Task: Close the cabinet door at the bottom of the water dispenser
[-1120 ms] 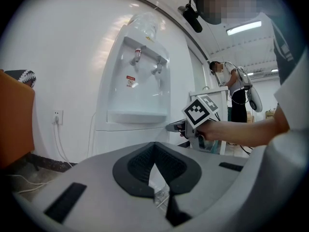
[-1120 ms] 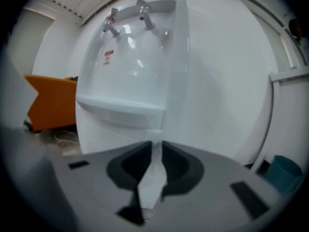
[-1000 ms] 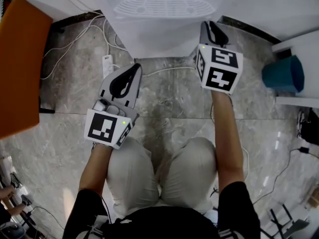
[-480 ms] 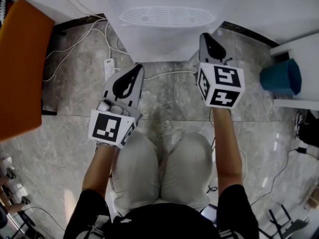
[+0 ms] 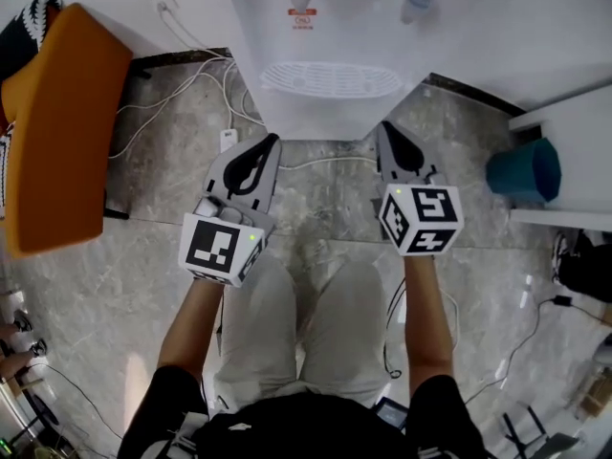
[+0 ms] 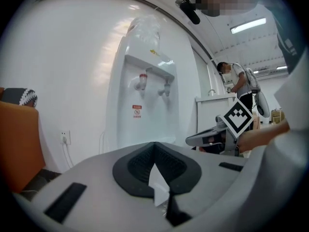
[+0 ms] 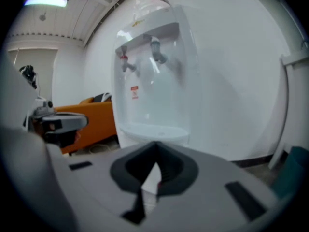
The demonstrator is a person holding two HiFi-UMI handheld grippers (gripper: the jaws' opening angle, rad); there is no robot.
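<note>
Dispenser (image 5: 325, 27) with its bottom door (image 5: 320, 120) just ahead of, and between, the two tong tips, touching neither. Left tongs (image 5: 272, 142) are together and empty; right tongs (image 5: 386, 128) have just been closing and now meet, also empty.

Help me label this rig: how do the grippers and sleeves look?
The left gripper and right gripper are light grey shells with black pads, each bearing a white cube with black square markers. The person wears black short sleeves.
</note>
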